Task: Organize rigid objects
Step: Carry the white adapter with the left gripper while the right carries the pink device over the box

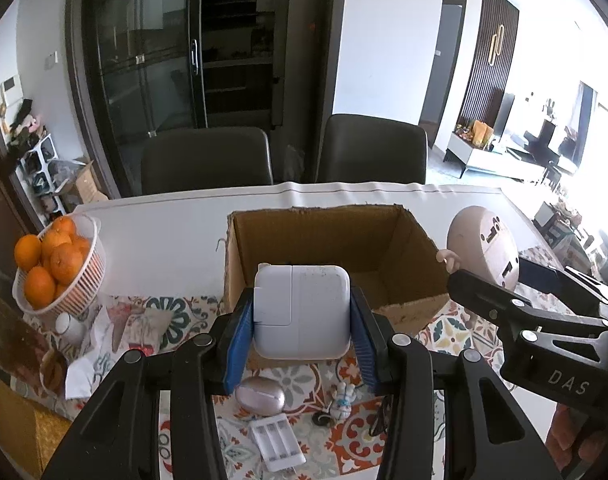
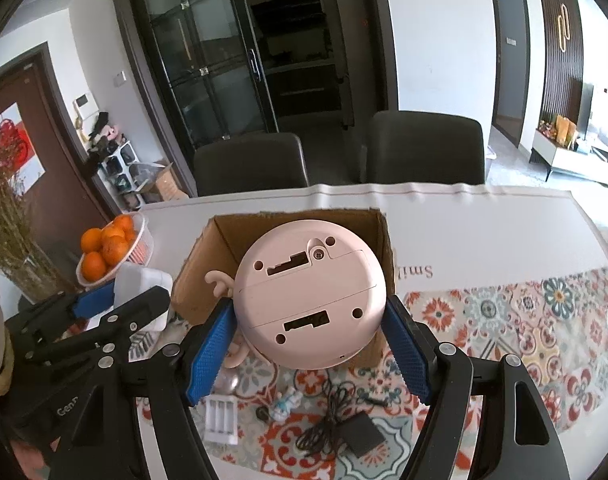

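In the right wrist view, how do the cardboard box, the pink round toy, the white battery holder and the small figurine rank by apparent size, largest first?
1. Cardboard box, partly hidden by the toy.
2. Pink round toy; it is held near the camera, so it looks almost as wide as the box.
3. White battery holder.
4. Small figurine.

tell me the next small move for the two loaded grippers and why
Probably carry both forward over the open cardboard box and lower them in. The left gripper is shut on the white power adapter, the right gripper on the round pink toy, both raised near the box's front rim, and the box floor looks bare.
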`<state>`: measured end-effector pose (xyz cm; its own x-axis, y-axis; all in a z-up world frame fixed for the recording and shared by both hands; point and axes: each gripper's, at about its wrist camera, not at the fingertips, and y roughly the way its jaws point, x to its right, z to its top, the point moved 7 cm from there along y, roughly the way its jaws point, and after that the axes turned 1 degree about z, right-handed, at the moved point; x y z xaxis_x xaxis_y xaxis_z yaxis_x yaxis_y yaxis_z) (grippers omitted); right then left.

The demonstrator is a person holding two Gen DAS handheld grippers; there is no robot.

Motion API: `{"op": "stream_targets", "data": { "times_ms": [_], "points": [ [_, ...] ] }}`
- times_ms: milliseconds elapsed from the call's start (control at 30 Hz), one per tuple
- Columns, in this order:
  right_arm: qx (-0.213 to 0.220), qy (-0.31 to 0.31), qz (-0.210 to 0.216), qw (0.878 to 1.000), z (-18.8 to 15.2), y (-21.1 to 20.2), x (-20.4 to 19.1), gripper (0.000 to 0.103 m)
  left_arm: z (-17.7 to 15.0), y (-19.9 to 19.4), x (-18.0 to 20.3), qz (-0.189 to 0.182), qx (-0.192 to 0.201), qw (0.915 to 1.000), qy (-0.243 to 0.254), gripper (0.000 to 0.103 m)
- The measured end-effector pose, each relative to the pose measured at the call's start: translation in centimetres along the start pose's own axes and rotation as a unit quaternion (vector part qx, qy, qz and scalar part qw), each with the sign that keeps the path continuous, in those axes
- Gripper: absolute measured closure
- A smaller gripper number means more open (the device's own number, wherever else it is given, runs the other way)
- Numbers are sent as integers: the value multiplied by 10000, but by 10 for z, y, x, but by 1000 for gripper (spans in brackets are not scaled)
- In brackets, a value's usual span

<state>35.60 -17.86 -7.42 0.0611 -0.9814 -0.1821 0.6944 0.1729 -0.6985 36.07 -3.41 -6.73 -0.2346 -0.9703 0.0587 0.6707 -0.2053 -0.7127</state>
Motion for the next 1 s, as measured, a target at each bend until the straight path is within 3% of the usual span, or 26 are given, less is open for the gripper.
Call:
{"op": "stream_targets", "data": {
  "times_ms": [500,1000],
  "points": [
    [-444,-30,52,9990,30,42,2,29,34,41,-8,-107,-402,9991,68,58],
    [-1156,105,-67,9932,21,94,15,29,24,91,-10,-94,-1007,9948,131,58]
  ]
}}
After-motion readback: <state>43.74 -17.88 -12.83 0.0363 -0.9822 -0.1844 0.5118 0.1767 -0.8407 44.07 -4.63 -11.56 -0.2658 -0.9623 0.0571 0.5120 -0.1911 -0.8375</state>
